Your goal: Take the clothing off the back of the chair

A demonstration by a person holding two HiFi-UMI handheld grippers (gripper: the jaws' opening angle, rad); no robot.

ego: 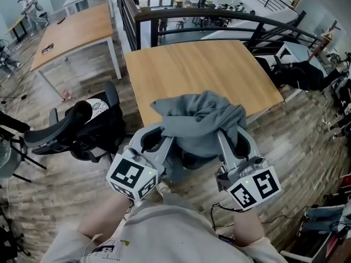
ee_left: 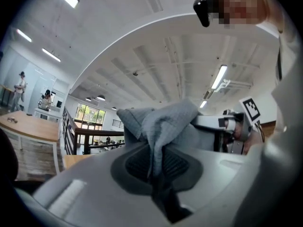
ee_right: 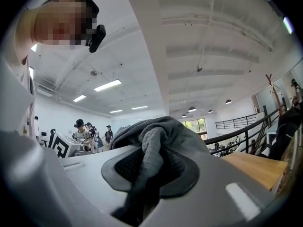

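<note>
Grey garment [ego: 200, 119], a soft knit with a fine waffle texture, bunched into loose rounded folds and held in the air over the near edge of the wooden table [ego: 203, 64]. Left gripper [ego: 166, 138] and right gripper [ego: 223, 133], both of smooth pale-grey moulded plastic, are each clenched on a fold of the cloth, one at either side of the bundle. The fabric is pinched between dark ribbed pads [ee_right: 124, 165] and hangs below them. A black office chair [ego: 82, 127] with a curved headrest stands off the table's left side, apart from the garment.
</note>
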